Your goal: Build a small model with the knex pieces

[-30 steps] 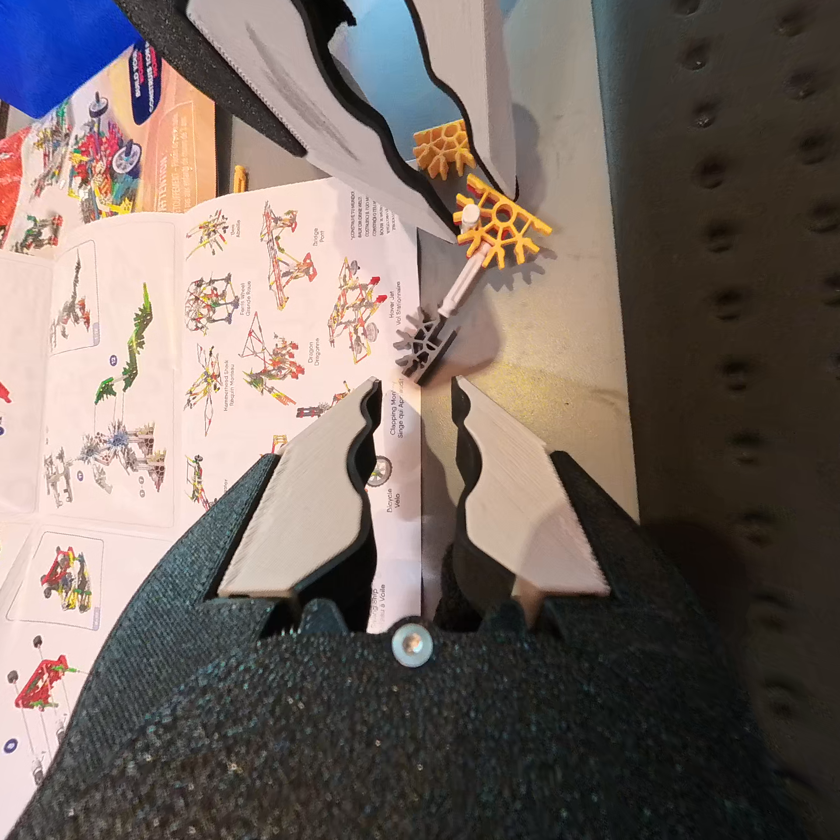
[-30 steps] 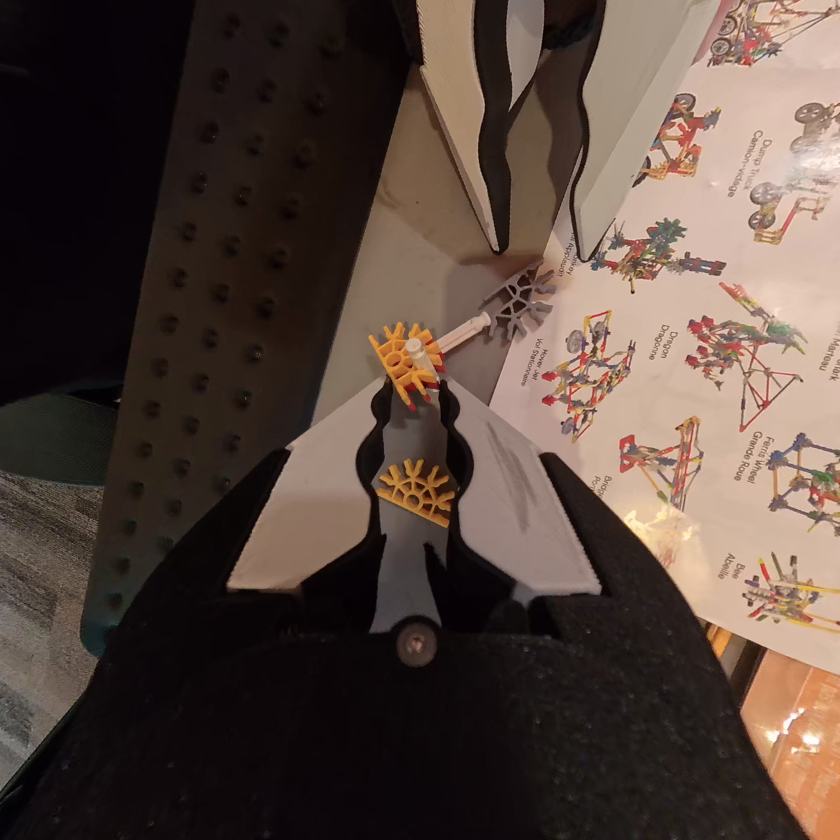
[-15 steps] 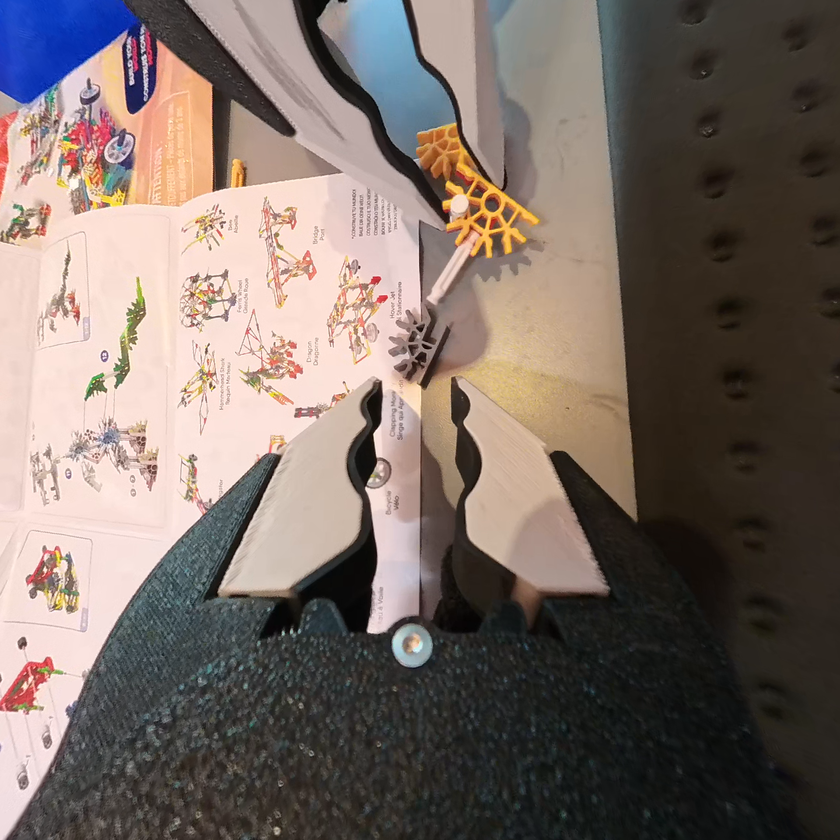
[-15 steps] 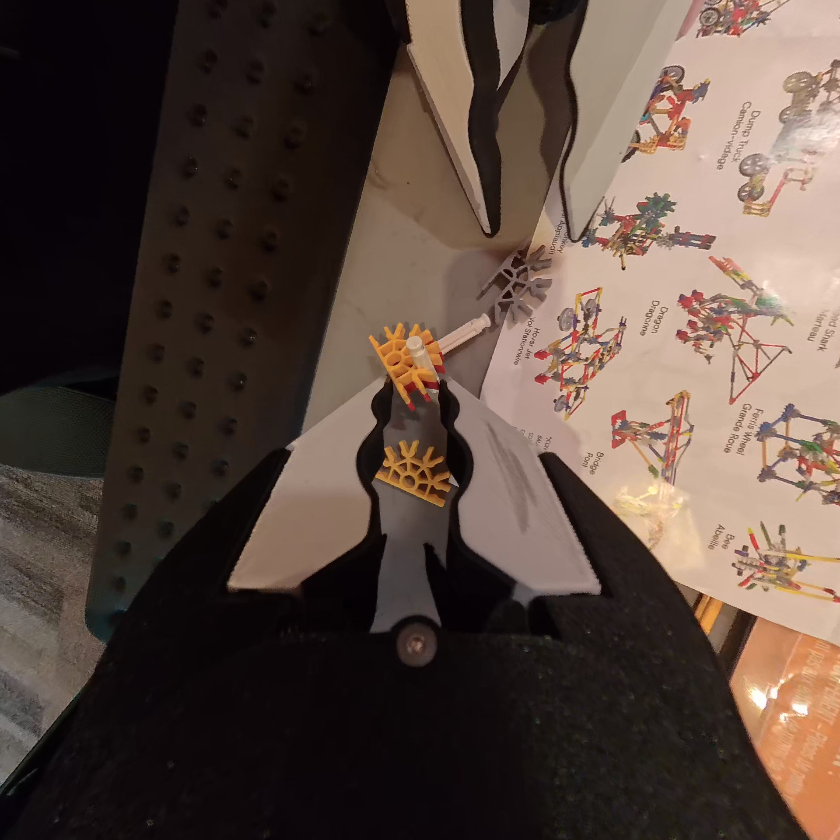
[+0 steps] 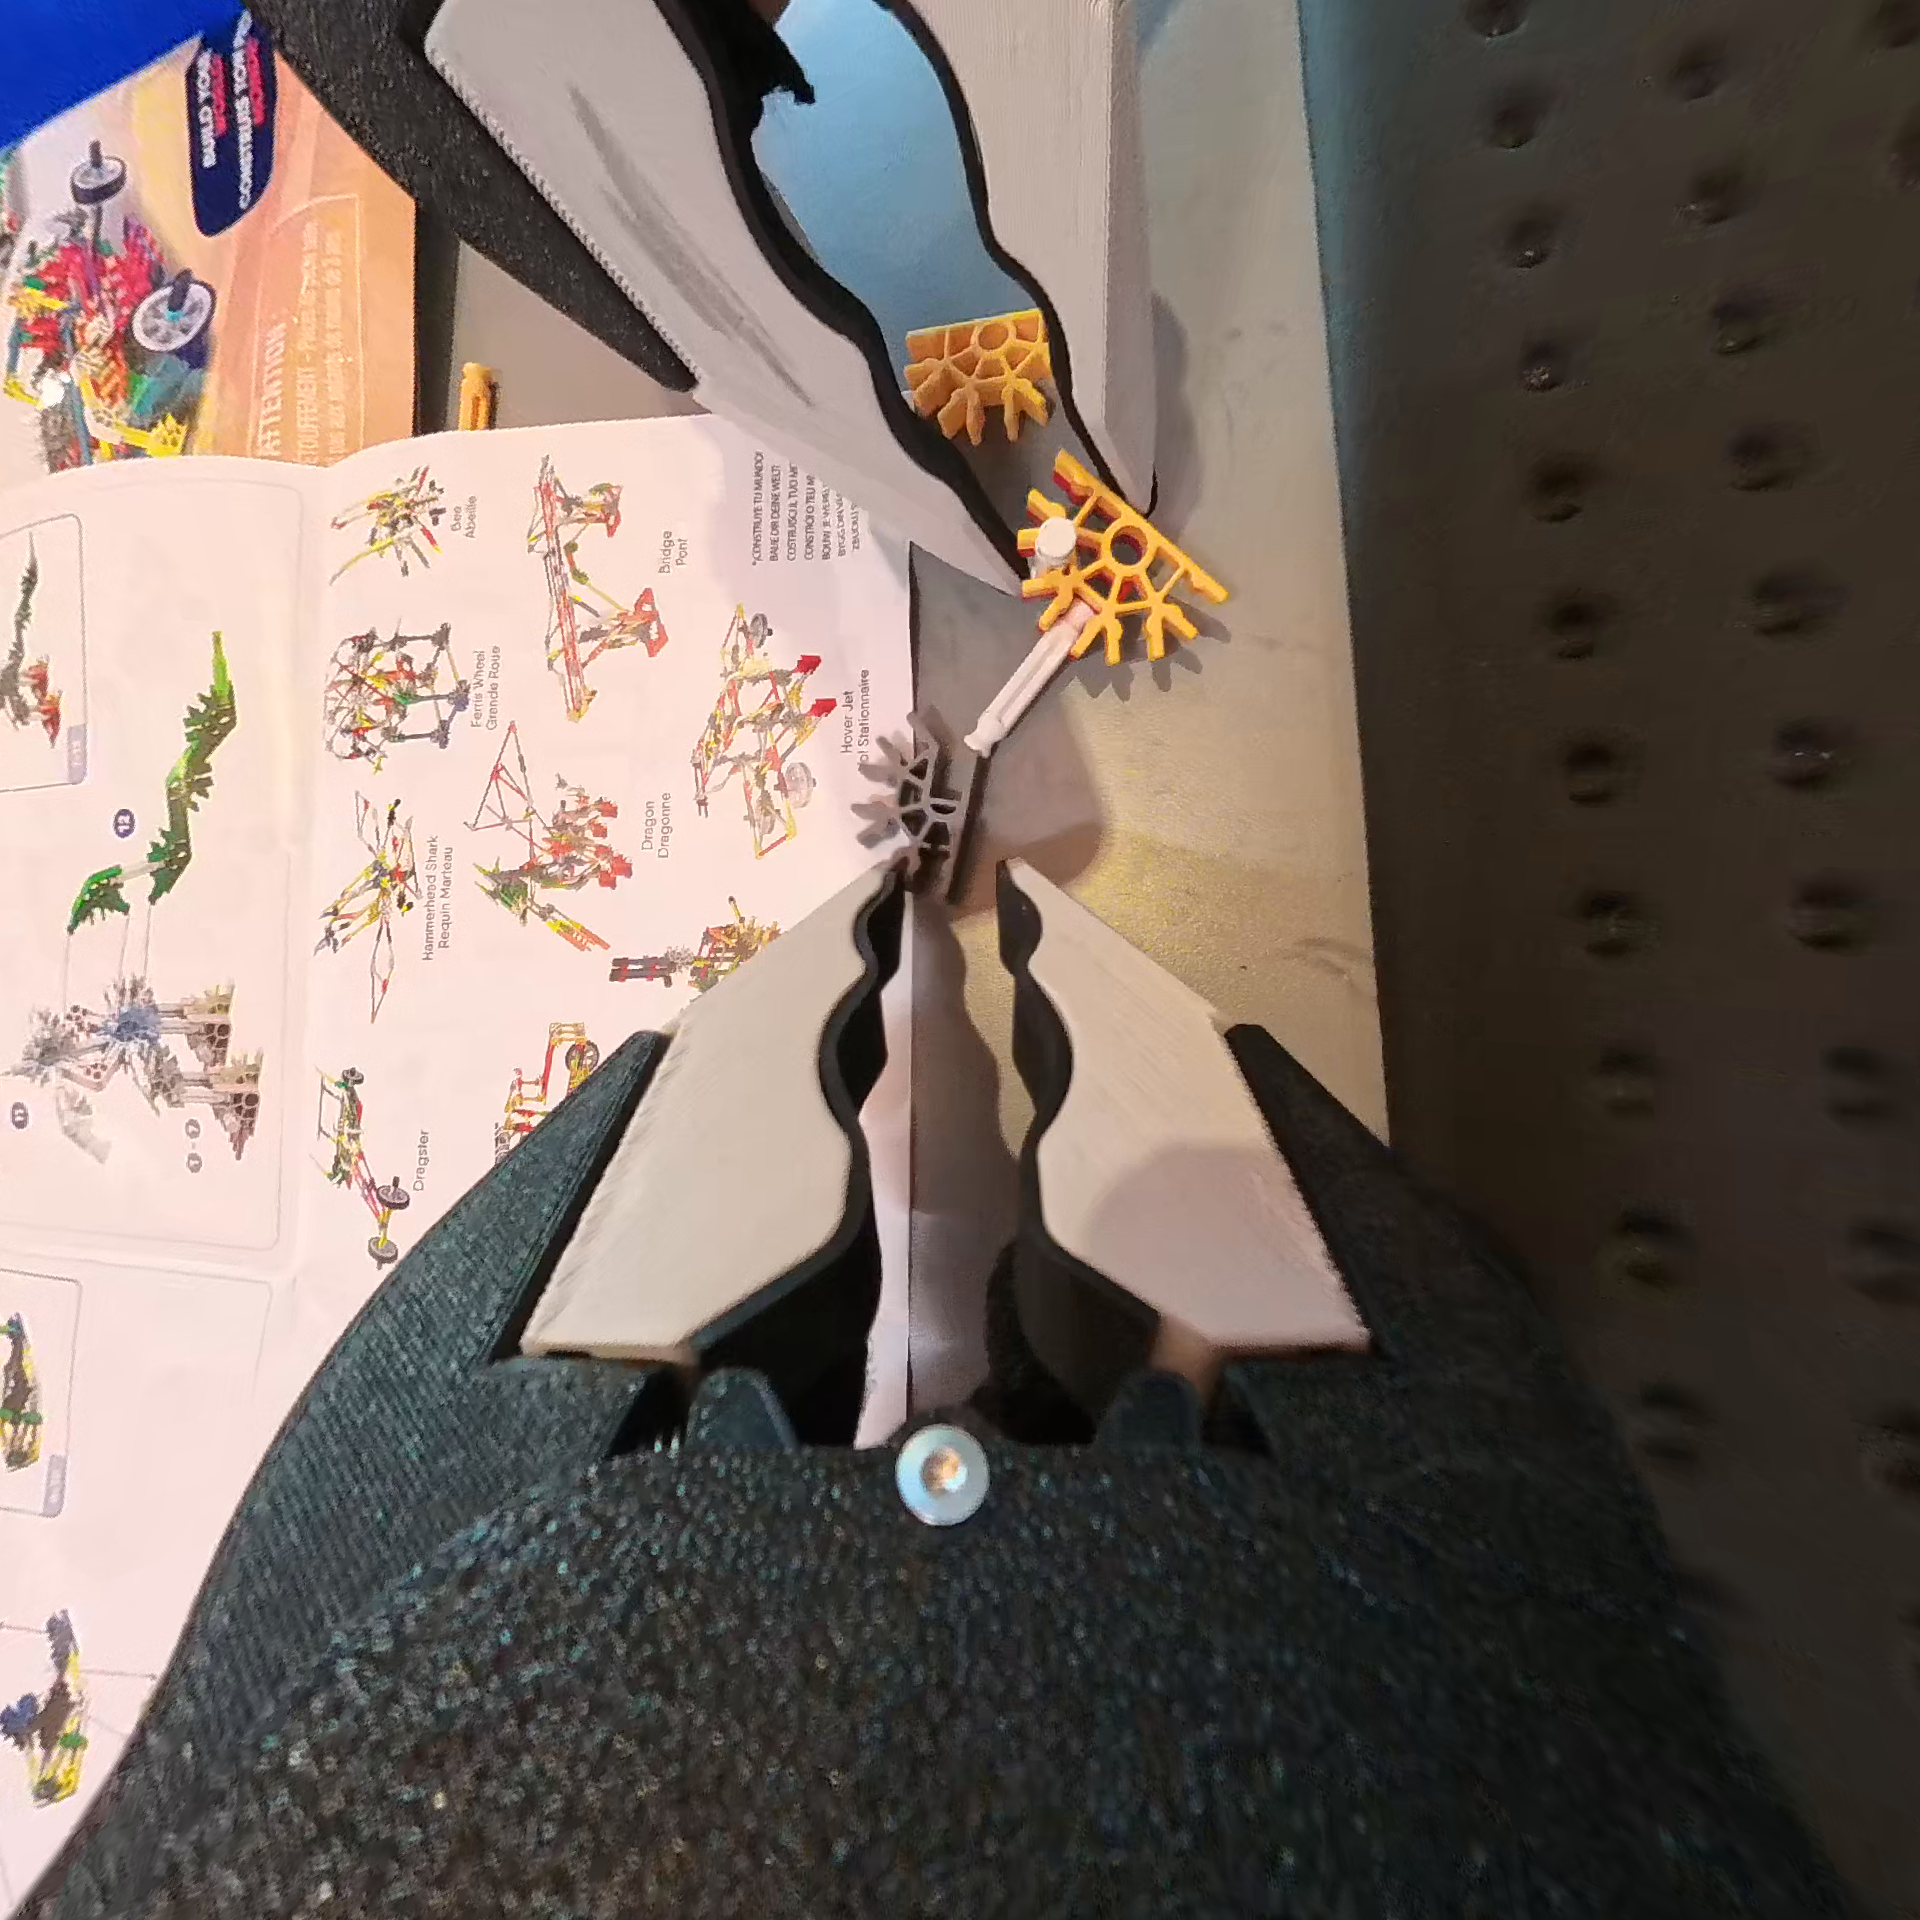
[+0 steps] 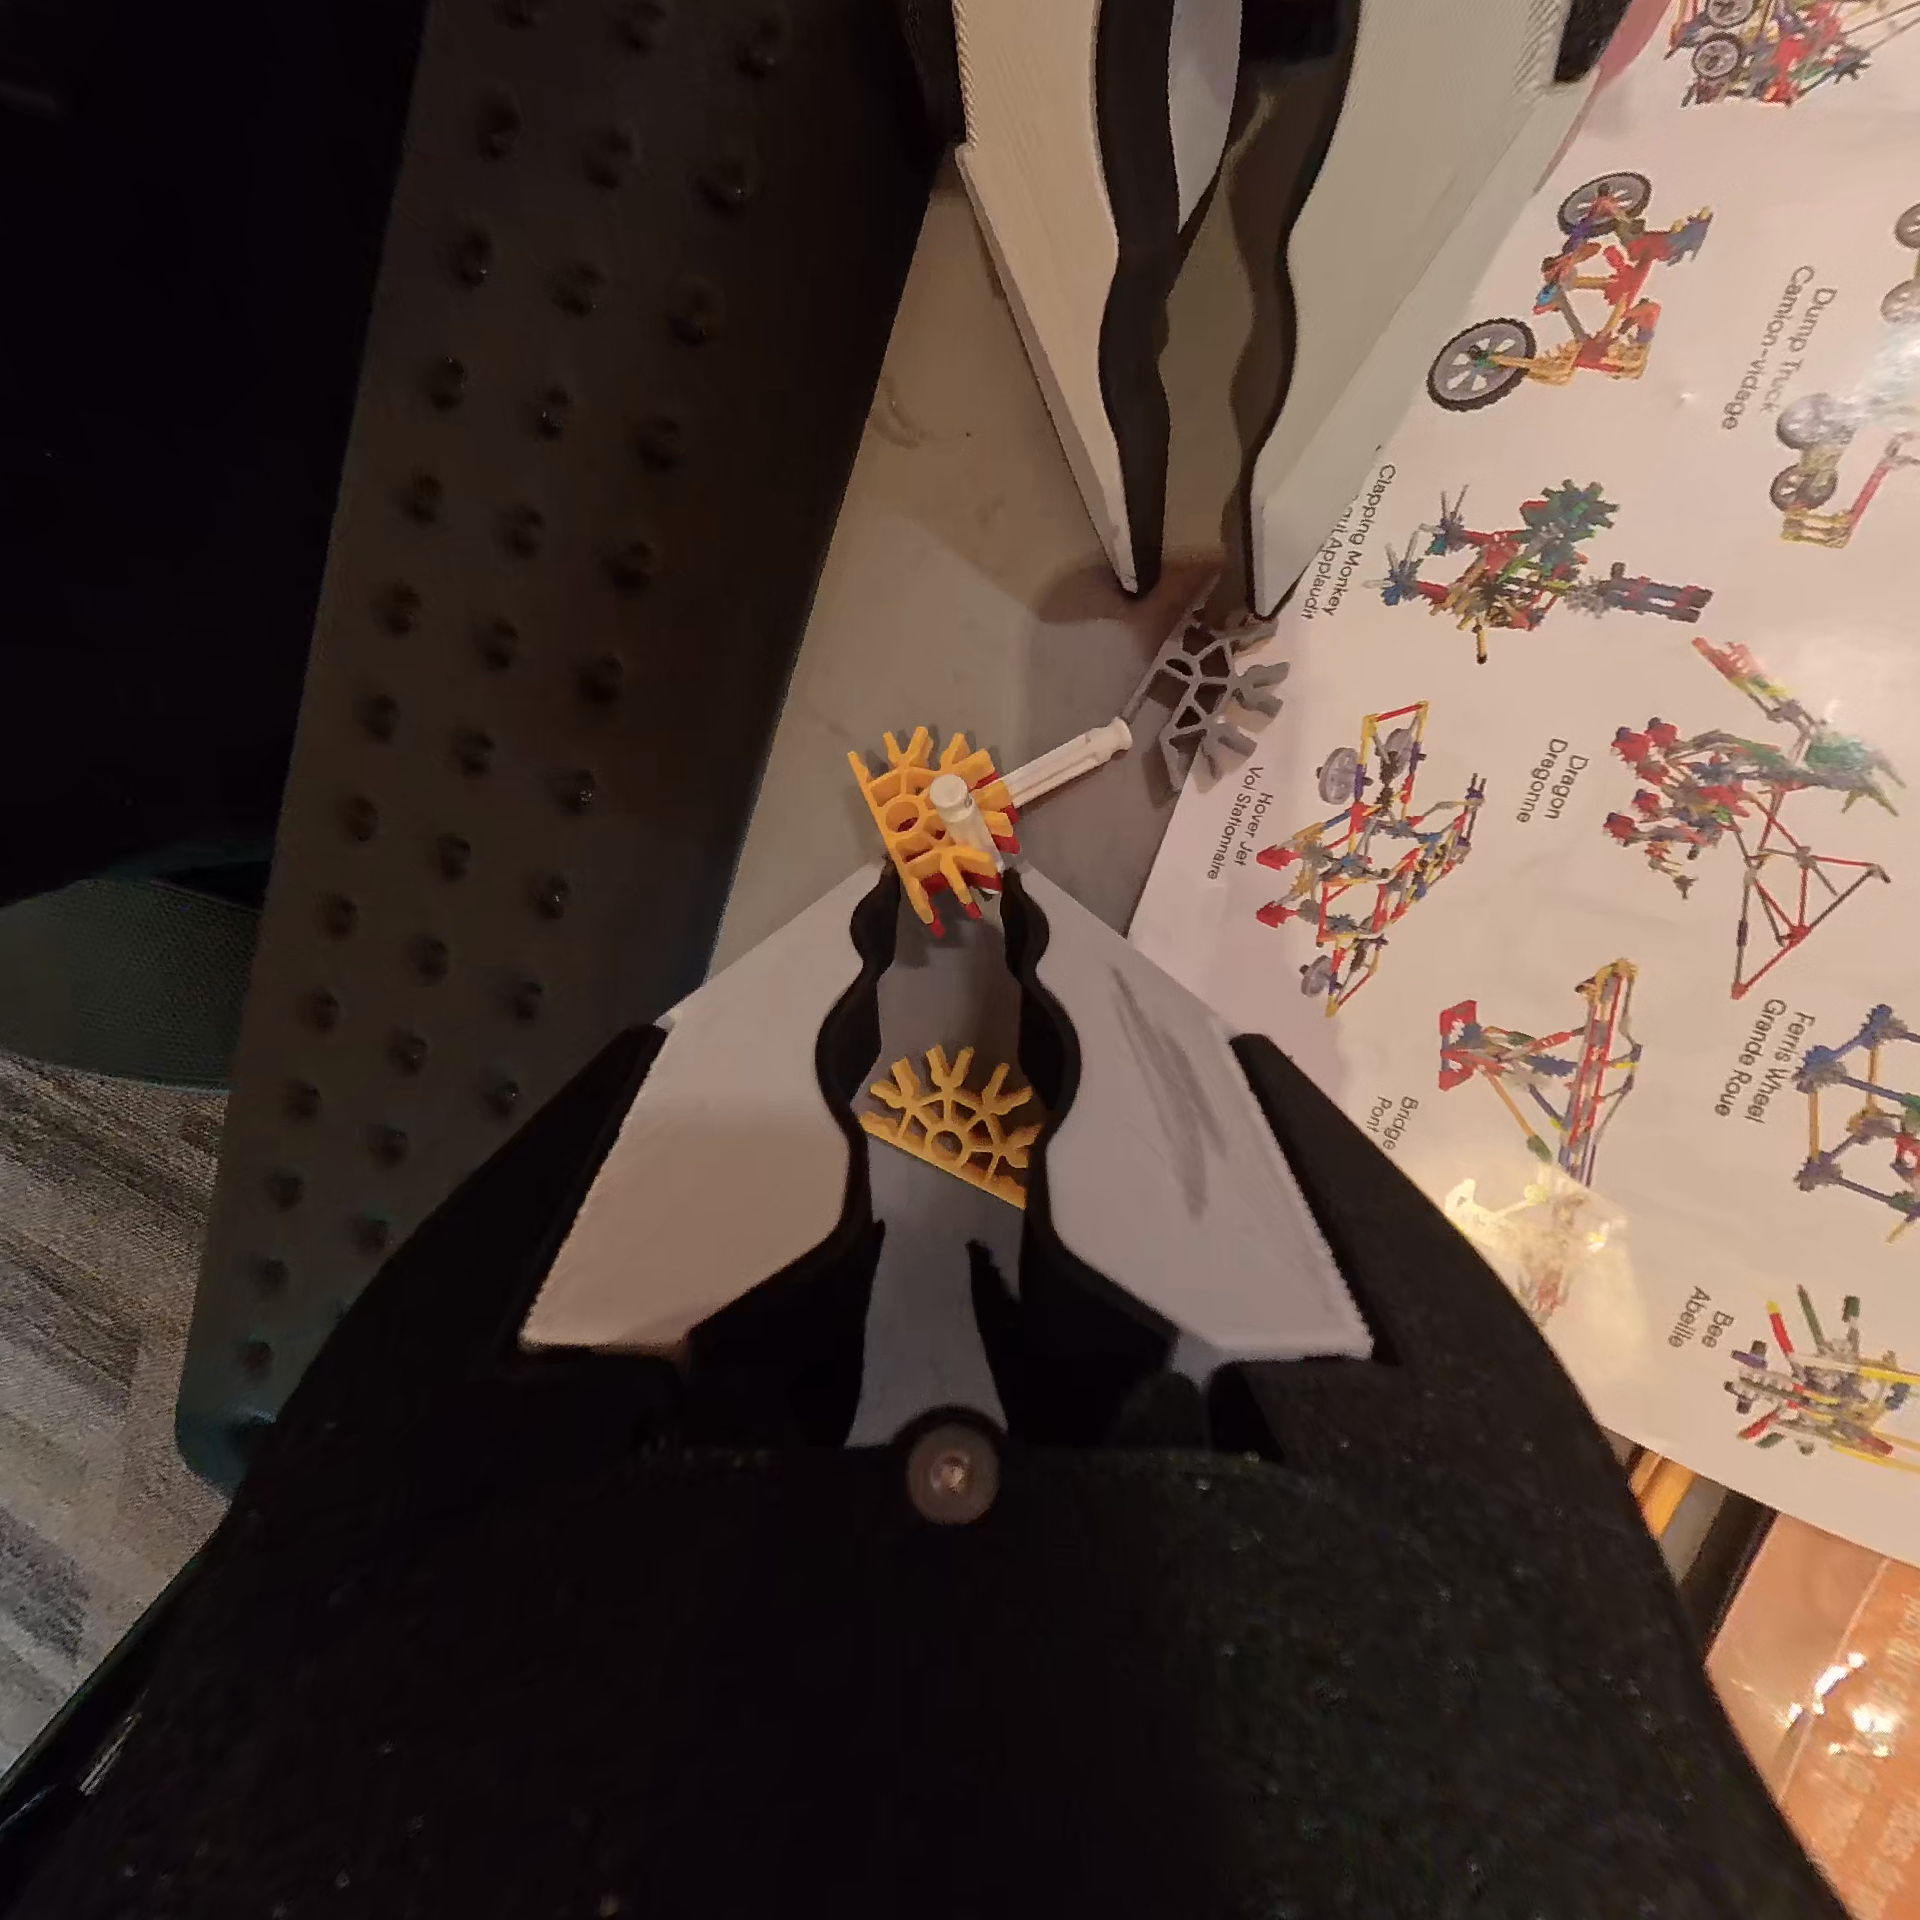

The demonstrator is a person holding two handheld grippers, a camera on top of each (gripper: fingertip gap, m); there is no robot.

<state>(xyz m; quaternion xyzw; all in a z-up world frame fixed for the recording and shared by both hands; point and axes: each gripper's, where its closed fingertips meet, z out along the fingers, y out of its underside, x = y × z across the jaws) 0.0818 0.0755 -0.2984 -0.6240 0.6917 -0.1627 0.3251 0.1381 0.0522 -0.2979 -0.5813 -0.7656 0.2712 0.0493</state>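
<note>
Right wrist view shows our right hand-held gripper (image 6: 945,883) clamped on the yellow-and-red snowflake-shaped plastic connector (image 6: 932,823) carrying a white plastic rod (image 6: 1060,767). The rod's tip lies just beside the grey fan-shaped plastic connector (image 5: 920,805), apart. Our left hand-held gripper (image 5: 945,878) sits slightly parted, empty, tips at that grey piece on the grey surface (image 5: 1226,821).

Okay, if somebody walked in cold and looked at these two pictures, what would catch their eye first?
Probably the bright yellow connector with its white rod, pinched at the tips of the right hand-held gripper, and a second yellow connector lying between its fingers. Opposite, the left hand-held gripper stands open at the grey connector on the edge of the colourful instruction sheet.
</note>
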